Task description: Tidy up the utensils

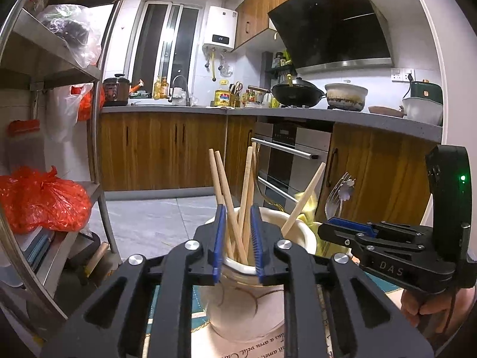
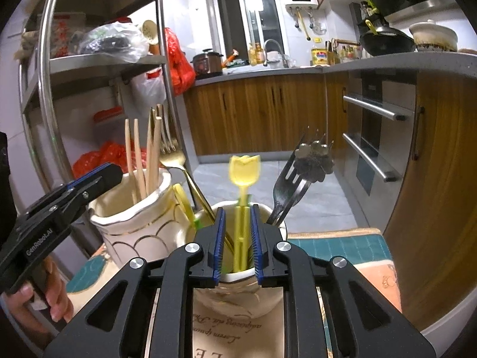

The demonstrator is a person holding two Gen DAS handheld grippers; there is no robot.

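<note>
So, two cream holders side by side on a printed mat. Left gripper (image 1: 237, 232) over the chopstick vase (image 1: 244, 307), jaws slightly parted, loose around wooden chopsticks (image 1: 229, 191) standing inside. Right gripper (image 2: 237, 232) over the cup (image 2: 238, 292), jaws released around yellow tulip utensil (image 2: 243, 179); forks alongside.

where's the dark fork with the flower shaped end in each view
Left wrist view: the dark fork stands right of centre, behind the chopstick jar, just above the right gripper.
Right wrist view: it leans right of centre, out of the near cup, tines up under a flower-shaped piece.
Shared landmark: the oven under the counter, behind the fork in the left wrist view and at the right in the right wrist view.
</note>
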